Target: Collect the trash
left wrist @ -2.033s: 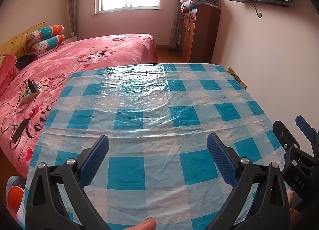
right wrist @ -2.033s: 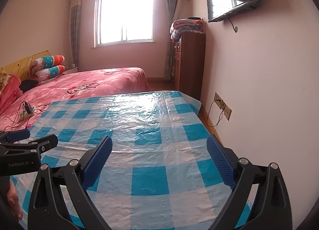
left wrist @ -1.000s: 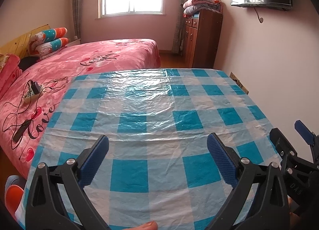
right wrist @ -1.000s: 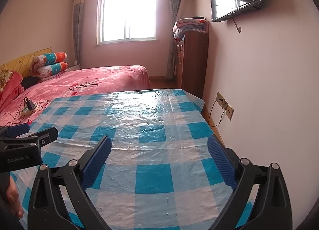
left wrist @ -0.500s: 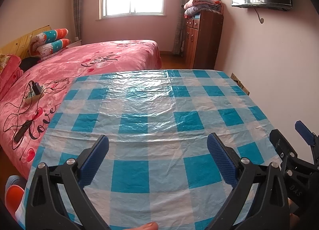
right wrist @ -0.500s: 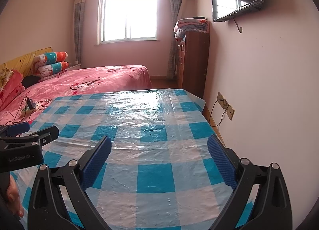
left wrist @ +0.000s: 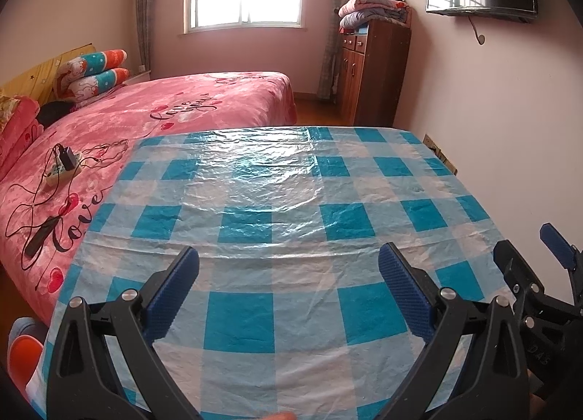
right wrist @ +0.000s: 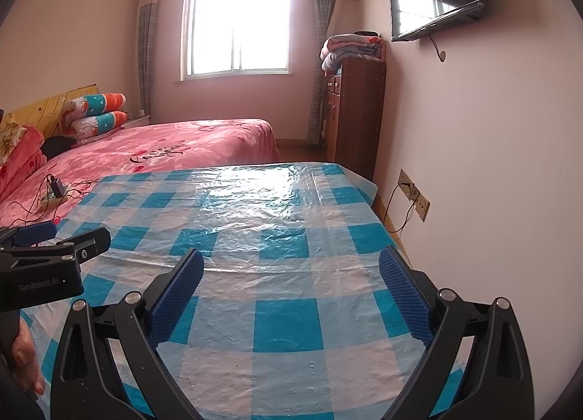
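Both of my tools were held over the near edge of the table (left wrist: 291, 179), which was covered in a blue-and-white checked plastic cloth. My left gripper (left wrist: 288, 278) was spread wide and held nothing. My right gripper (right wrist: 291, 279) was likewise spread wide and held nothing. No trash was visible on the cloth, nor any bin or bag. I judged that either collection was finished here or the trash lay out of view.
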The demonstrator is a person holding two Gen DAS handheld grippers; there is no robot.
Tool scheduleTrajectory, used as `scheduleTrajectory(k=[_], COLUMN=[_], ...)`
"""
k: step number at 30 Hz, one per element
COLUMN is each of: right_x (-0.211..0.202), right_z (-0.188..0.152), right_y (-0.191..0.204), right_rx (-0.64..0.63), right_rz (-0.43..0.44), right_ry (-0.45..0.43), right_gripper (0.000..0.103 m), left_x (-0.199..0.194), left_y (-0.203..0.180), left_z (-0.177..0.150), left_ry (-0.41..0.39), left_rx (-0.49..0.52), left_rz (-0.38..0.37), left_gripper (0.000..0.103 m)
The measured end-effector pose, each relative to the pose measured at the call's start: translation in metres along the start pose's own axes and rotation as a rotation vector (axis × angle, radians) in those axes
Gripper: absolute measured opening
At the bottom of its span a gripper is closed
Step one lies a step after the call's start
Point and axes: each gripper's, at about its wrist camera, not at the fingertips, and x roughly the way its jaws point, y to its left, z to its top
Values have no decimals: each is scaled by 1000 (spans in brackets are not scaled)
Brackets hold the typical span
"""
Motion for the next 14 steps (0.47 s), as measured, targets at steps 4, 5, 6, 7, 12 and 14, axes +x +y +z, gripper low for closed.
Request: scheduleTrajectory(k=[4, 5, 6, 7, 12, 14], right_x=[6, 8, 12, 16, 45, 57], right_z=[0, 0, 0, -1, -4, -4], right_y=[2, 2, 2, 2, 6, 8], right_rx=[-3, -2, 0, 2, 3, 4], right_rz=[11, 18, 23, 26, 21, 27], right_ry=[22, 33, 50, 64, 192, 251], right_gripper=[96, 96, 96, 96, 96, 96], left_x=[6, 10, 18, 25, 58, 68], left_y=[5, 5, 6, 6, 12, 14], left_z=[-3, -4, -6, -8, -21, -25], left_ry=[8, 29, 62, 94, 224, 259], left_rx=[-17, -17, -16, -16, -38, -46], left_rz=[-1, 6, 15, 23, 79, 91], left_gripper=[99, 99, 99, 99, 99, 99])
